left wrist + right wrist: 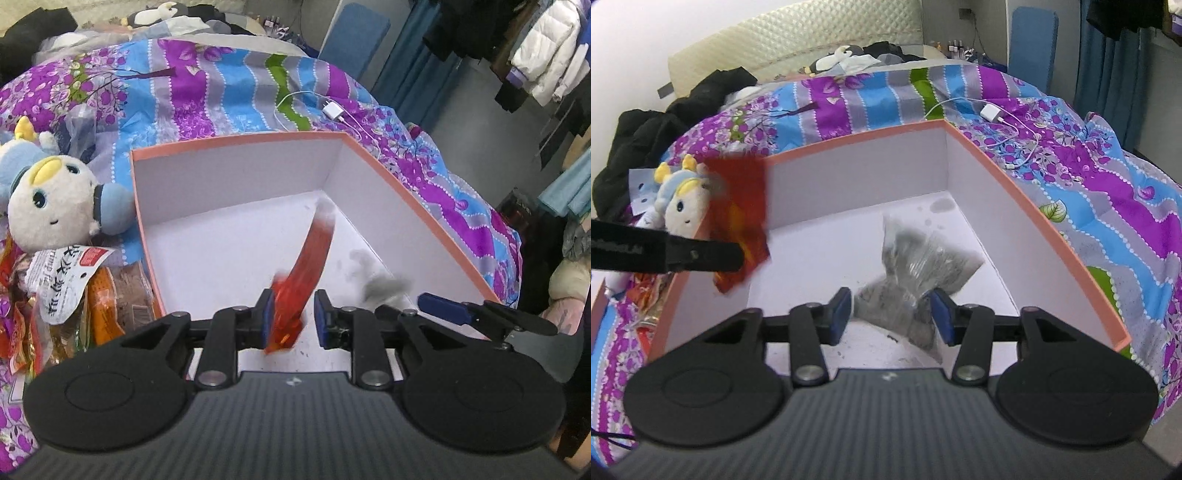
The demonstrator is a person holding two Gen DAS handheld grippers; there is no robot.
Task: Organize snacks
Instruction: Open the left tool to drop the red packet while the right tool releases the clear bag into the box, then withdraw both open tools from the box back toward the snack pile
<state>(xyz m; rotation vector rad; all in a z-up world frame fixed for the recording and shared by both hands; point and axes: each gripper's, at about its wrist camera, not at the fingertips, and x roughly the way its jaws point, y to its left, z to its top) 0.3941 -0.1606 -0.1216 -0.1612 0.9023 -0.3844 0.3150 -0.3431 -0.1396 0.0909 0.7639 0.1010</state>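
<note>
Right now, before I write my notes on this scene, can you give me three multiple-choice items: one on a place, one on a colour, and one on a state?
1. The white charger lies:
A) on a chair
B) on the bedspread, beyond the box
C) inside the box

2. The rim of the box is:
A) peach-orange
B) green
C) black

3. The box is:
A) shut with a lid
B) open on top
C) tipped on its side

Answers:
1. B: the charger and its cable rest on the flowered cloth past the far wall.
2. A: a peach-orange edge runs along the top of the white walls.
3. B: both views look straight down onto the white floor of the box.
</note>
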